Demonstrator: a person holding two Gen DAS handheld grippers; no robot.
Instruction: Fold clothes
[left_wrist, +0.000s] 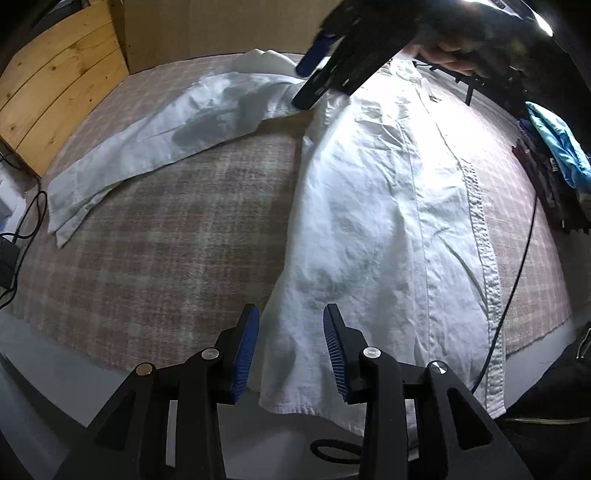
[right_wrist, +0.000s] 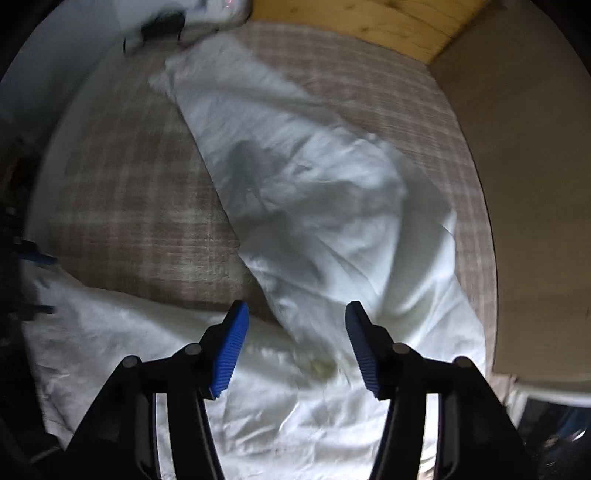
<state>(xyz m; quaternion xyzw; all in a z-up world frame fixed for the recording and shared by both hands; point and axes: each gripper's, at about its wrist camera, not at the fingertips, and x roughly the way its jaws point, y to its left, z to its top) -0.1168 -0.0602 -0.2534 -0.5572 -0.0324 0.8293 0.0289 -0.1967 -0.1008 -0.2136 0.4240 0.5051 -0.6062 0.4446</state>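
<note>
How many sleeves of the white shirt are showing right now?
1. One sleeve lies stretched out across the plaid blanket, away from the shirt's body. The other sleeve may be hidden under the body or out of frame.

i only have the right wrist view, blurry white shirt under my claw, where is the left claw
Observer: The left claw hangs over the hem corner of the white shirt, jaws apart, with the shirt's edge between them and nothing pinched.
Operator: anything lying beside the shirt i should avoid
Observer: A thin dark cable runs along the button-placket side of the shirt, over the plaid cloth.
Operator: other clothes around
Observer: A pile of dark garments with a light blue one on top sits at the far edge beyond that cable.
Operator: how does my claw look from there
Observer: The right claw, blurred, is over the shoulder where the sleeve branches off.
</note>
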